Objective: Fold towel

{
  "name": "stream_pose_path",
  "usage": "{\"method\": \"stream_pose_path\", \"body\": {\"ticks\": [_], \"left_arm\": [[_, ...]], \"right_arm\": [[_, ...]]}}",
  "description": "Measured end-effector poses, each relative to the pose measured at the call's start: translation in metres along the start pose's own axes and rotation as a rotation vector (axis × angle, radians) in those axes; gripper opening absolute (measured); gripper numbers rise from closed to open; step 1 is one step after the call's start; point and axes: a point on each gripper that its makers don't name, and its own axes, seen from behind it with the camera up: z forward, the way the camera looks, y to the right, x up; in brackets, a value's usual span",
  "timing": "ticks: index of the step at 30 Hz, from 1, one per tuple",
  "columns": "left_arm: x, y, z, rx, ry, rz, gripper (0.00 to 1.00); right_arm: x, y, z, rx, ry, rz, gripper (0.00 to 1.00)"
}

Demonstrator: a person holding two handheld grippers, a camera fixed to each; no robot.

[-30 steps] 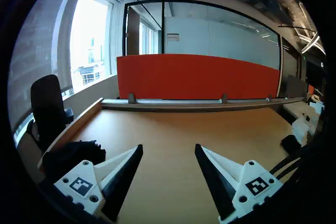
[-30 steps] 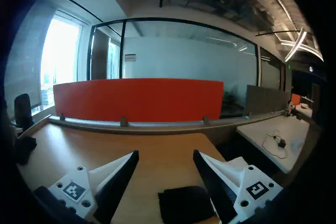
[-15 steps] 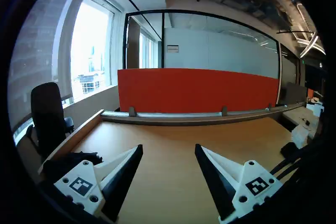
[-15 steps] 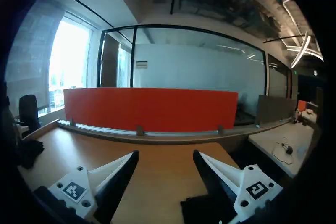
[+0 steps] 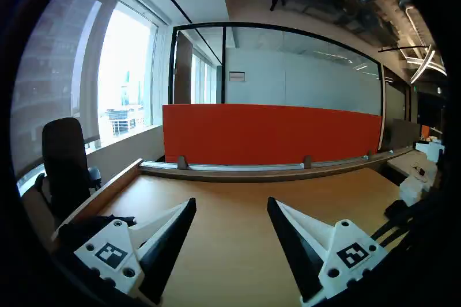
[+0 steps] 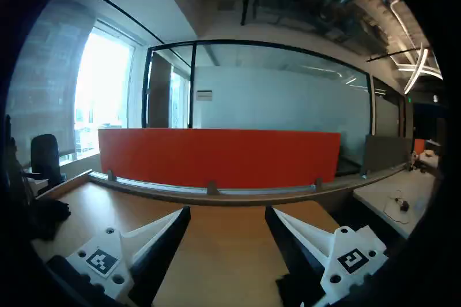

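Observation:
A crumpled black towel (image 5: 80, 227) lies at the left edge of the wooden desk (image 5: 242, 203), partly behind my left finger in the left gripper view. The left gripper (image 5: 231, 200) is open above bare desk, holding nothing. In the right gripper view the same crumpled black towel (image 6: 50, 218) sits far to the left. A folded black cloth (image 6: 290, 287) peeks out at the bottom, mostly hidden under the right finger. The right gripper (image 6: 227, 209) is open and holds nothing.
An orange divider (image 5: 271, 134) on a rail closes the desk's far edge. A black office chair (image 5: 64, 157) stands left of the desk by the window. A white neighbouring desk (image 6: 397, 197) with a cable lies to the right. Small white and black items (image 5: 412, 189) sit at the right.
Both views have tilted upward, so the divider and desk sit lower in frame. The folded black cloth has slid from between the right fingers to the bottom edge. Both grippers stayed open.

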Motion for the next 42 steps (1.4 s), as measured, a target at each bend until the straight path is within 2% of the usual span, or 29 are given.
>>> {"method": "stream_pose_path", "body": {"ticks": [8,12,17,23,30,42], "left_arm": [[0.003,0.0,0.001,-0.005,0.024,-0.013,0.91],[0.008,0.003,0.0,-0.014,0.053,0.009,0.91],[0.007,0.003,-0.001,-0.009,0.082,0.026,0.91],[-0.007,-0.007,-0.003,0.013,0.091,0.024,0.91],[-0.031,-0.013,-0.005,0.019,0.1,0.022,0.91],[-0.065,-0.018,0.0,0.013,0.145,0.044,0.91]], "right_arm": [[0.002,-0.015,-0.004,0.001,-0.006,-0.001,1.0],[0.006,-0.021,-0.007,0.005,-0.015,-0.004,1.0],[0.011,-0.029,-0.012,0.013,-0.027,-0.017,1.0],[0.019,-0.035,-0.015,0.012,-0.029,-0.018,1.0],[0.026,-0.041,-0.019,0.001,-0.015,0.01,1.0],[0.008,-0.043,-0.028,-0.022,-0.005,-0.006,1.0]]}}
